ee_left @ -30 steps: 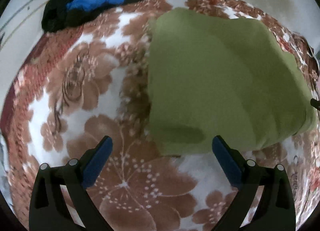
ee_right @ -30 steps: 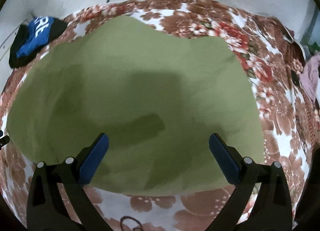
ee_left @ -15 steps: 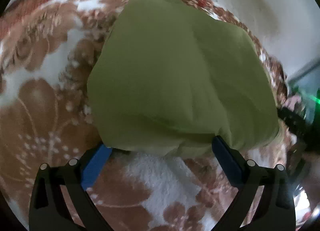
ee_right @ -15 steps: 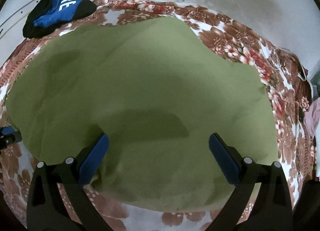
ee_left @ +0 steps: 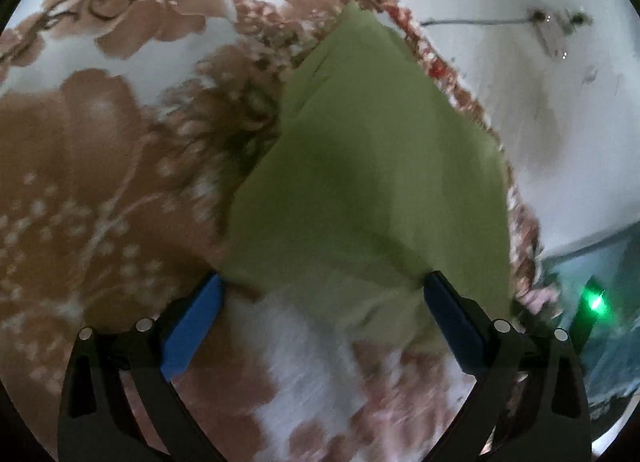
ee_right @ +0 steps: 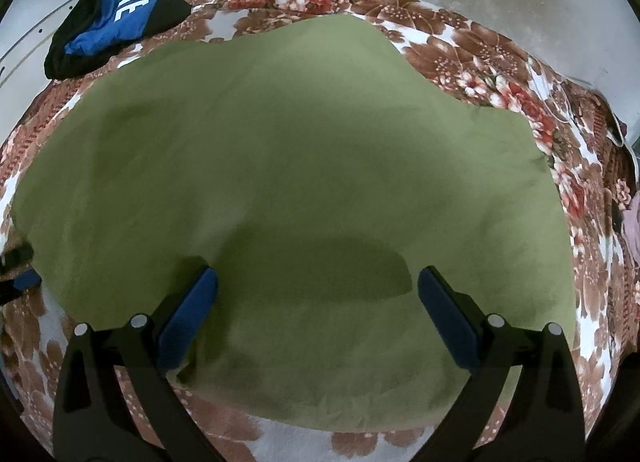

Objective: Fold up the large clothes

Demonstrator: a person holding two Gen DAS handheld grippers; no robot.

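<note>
1. Both claws are spread wide with nothing pinched. My left claw (ee_left: 322,296) sits low at the near corner of the green cloth (ee_right: 296,190), and the right claw (ee_right: 318,288) hovers over the cloth's near edge.
2. The cloth lies spread on the flowery blanket (ee_right: 500,74), covering most of it. It looks partly folded to me, but I can't tell how many layers there are.
3. Biggest worry: the blanket is fluffy. If I close the left claw too low I'll probably grab blanket fuzz along with the cloth and drag the whole bed cover up.
4. Other worry: if I pinch only the top layer, the fold could slide apart when I lift.
5. The left view is blurry, so my aim on that corner is kind of a guess.
6. The blue and black shirt (ee_right: 116,22) sits at the far corner, well apart, so a sloppy swing shouldn't hit it.
</note>
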